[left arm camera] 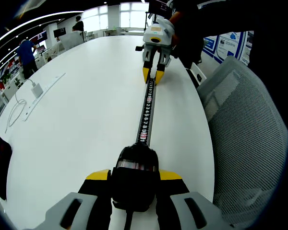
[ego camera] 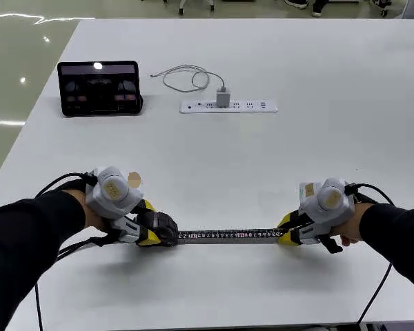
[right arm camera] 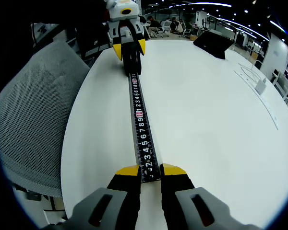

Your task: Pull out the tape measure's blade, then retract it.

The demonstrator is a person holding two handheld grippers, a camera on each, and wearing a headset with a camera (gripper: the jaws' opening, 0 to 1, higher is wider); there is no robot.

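We see the left hand-held gripper (ego camera: pixel 152 232) low on the near left of the white tabletop (ego camera: pixel 276 158). Its yellow-tipped jaws are clamped on either side of a black, rounded tape measure case (ego camera: pixel 163 227). In the left gripper view, the tape measure case sits between the two yellow tips, resting on the tabletop.

From the case's mouth, a narrow dark blade with white numerals and red marks (ego camera: pixel 228 236) runs out flat along the tabletop to the right hand-held gripper (ego camera: pixel 288 232), which is well apart on the near right. In the right gripper view, its jaws are closed in on the blade's free end, one yellow tip against each edge near the lowest numbers. The blade stretches straight from there to the case held by the other gripper. A hand and a black sleeve are behind each gripper, and black cables trail from both.

Toward the far side of the tabletop, a black tablet (ego camera: pixel 99 87) stands tilted on the left, its screen lit dimly. To its right lies a long white power strip (ego camera: pixel 228 106) with a small white charger block (ego camera: pixel 223 96) plugged into it. A thin white cable (ego camera: pixel 186 77) loops from the charger block across the tabletop. A grey mesh office chair (left arm camera: pixel 245 134) stands just beside the near edge of the tabletop.
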